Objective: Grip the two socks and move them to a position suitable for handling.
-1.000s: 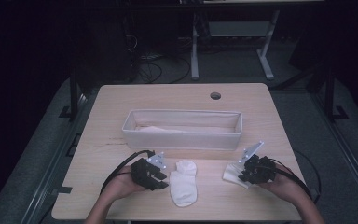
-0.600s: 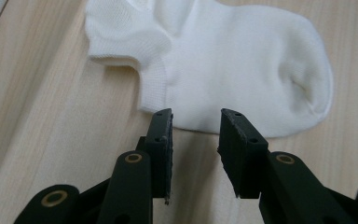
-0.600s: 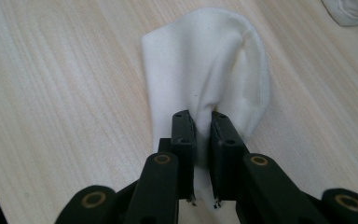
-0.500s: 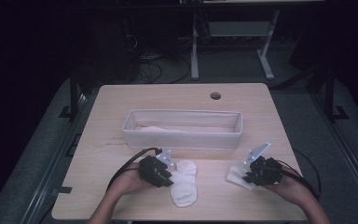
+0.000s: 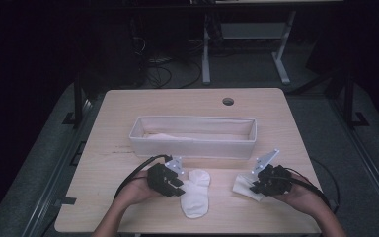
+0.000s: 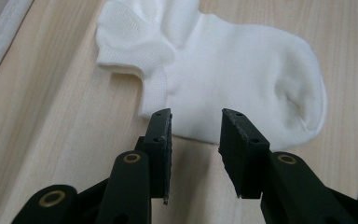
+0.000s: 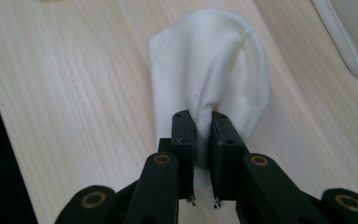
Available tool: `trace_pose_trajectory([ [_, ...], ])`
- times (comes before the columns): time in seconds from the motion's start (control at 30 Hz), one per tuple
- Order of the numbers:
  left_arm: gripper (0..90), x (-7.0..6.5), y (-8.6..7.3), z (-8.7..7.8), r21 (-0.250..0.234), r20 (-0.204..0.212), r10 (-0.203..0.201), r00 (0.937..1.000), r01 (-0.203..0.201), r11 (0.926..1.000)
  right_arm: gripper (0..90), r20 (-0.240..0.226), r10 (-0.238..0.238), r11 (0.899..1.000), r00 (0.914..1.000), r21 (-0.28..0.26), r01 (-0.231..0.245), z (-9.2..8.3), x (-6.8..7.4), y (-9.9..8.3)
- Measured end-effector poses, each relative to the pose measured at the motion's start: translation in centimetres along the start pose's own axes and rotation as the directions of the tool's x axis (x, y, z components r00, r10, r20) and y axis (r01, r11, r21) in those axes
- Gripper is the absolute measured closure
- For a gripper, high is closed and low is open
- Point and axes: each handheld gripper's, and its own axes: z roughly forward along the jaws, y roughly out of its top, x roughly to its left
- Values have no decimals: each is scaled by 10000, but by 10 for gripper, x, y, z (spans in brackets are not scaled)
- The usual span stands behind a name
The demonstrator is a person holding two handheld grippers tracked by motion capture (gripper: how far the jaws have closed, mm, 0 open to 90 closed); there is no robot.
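Since a second ago the left gripper (image 5: 176, 178) has slid rightward onto the edge of the flat sock (image 5: 194, 193), while the right gripper (image 5: 255, 181) has barely shifted, staying clamped on the second sock (image 5: 242, 186).

Seen through the left gripper view, the left gripper (image 6: 196, 135) has its two black jaws parted with a clear gap between them, holding nothing. Their tips hang just at the near edge of the flat sock (image 6: 242, 79), which lies spread on the table (image 6: 51, 140) with its ruffled cuff toward the upper left of that view and its rounded toe to the right.

Through the right gripper view, the right gripper (image 7: 200, 135) has its jaws pressed together on a pinch of white cloth, the second sock (image 7: 205, 60) folded upward and away from the jaws, its far end resting on the table (image 7: 74, 84).

From the high view, both grippers sit near the front edge of the table (image 5: 128, 108), each held in a hand (image 5: 133, 190) that comes up from the bottom, with dark cables looping back from them. The flat sock lies between the two grippers, closer to the left one. A long white bin (image 5: 192, 143) stands behind them across the middle of the table, with pale cloth lying inside it. A round hole (image 5: 228, 101) marks the tabletop beyond the bin.
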Motion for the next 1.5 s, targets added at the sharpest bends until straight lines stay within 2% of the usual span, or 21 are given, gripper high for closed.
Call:
trace_pose_trajectory([
  [0.2,629,-8,-8,-11,-116,-184,98,9998,-100,9999,813,-171,-493,9988,9986,-57,492,-3,7,22],
  [0.37,620,-10,-16,-19,-230,-309,-22,9995,15,9997,813,-265,-793,9968,9965,-58,792,-5,12,37],
  [0.4,619,-11,-20,-22,-316,-322,-70,9995,60,9995,813,-385,-1025,9947,9940,-28,1024,-4,14,46],
  [0.53,615,-10,-28,-27,-388,-357,-284,9990,270,9989,812,-539,-1263,9920,9905,22,1266,-3,18,62],
  [0.73,611,-10,-38,-35,-645,-479,-490,9977,459,9969,812,-784,-1761,9840,9812,121,1776,4,24,86],
  [1.0,604,-8,-45,-43,-902,-556,-741,9957,689,9935,812,-1128,-2184,9755,9693,31,2202,18,31,111],
  [1.3,600,-5,-51,-45,-872,-575,-829,9949,777,9932,811,-1453,-2609,9651,9544,-169,2613,36,35,135],
  [1.5,598,-4,-52,-46,-920,-616,-871,9943,812,9924,811,-1569,-2834,9583,9461,-76,2858,44,35,147],
])
